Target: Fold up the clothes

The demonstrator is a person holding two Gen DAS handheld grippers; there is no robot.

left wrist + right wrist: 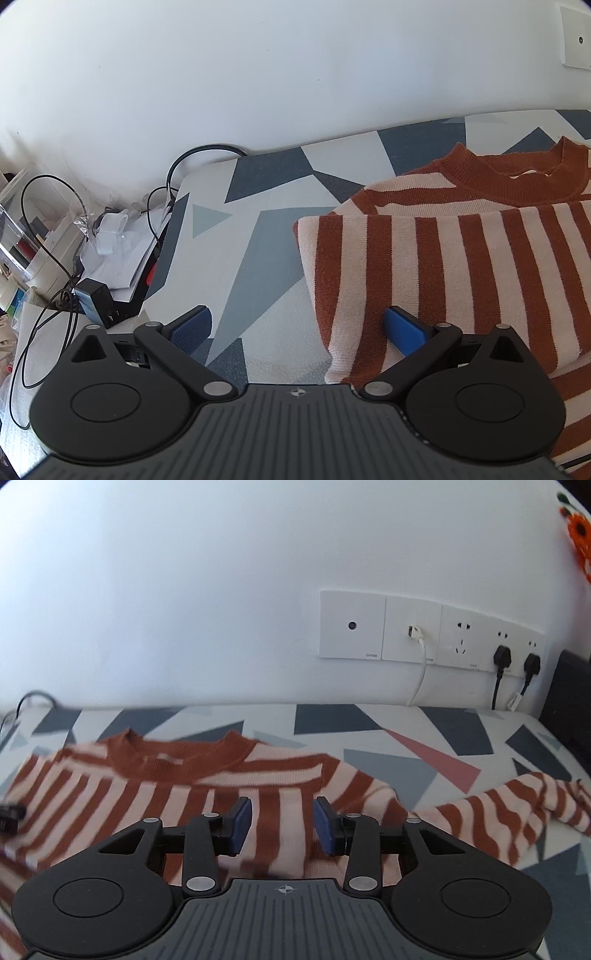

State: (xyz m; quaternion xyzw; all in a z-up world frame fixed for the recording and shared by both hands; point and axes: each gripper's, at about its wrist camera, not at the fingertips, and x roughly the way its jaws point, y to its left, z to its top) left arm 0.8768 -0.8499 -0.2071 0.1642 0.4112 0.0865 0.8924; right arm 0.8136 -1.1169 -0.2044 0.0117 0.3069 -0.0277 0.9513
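A rust-and-cream striped sweater [461, 266] lies on the bed cover with blue-grey triangles [258, 229], its collar [517, 177] toward the wall. Its left side is folded inward, which leaves a straight edge. My left gripper [298, 328] is open wide at that edge. One of its blue pads [404, 330] is over the stripes and the other is over the bare cover. In the right wrist view the sweater [166, 794] is blurred and one sleeve [517, 805] trails out to the right. My right gripper [284, 825] hovers over the body with its jaws partly apart and no fabric pinched.
Cables, a black charger [94, 295], plastic bags and papers [118, 251] are piled beside the bed at the left. The white wall carries a row of sockets [432, 635] with plugs and hanging cords. A dark object [569, 701] stands at the bed's far right.
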